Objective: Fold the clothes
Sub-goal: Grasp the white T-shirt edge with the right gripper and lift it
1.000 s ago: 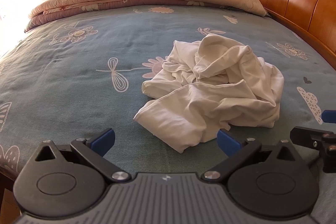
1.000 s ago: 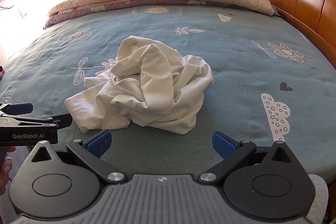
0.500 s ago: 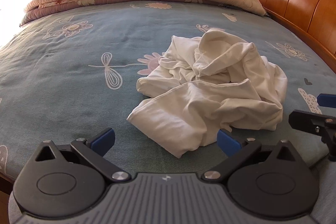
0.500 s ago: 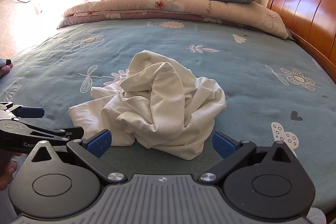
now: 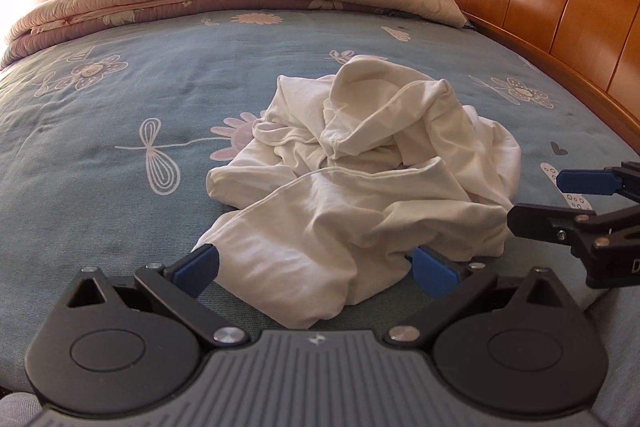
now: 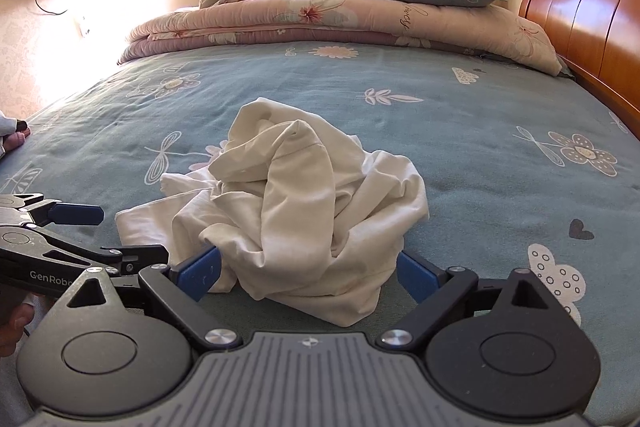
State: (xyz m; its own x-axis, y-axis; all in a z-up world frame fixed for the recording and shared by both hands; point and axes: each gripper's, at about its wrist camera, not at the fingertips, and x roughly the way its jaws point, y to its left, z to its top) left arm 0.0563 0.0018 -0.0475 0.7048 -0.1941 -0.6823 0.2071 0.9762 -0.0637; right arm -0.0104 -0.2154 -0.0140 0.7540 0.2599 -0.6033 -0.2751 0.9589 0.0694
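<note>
Blue flowery bedding lies under a white garment, bunched in a soft heap right ahead of both tools. It looks light and floppy, so a loose edge nearest the tips seems best to pinch. Left gripper and right gripper both gape wide, holding nothing.

Crumpled white garment on bedspread
</note>
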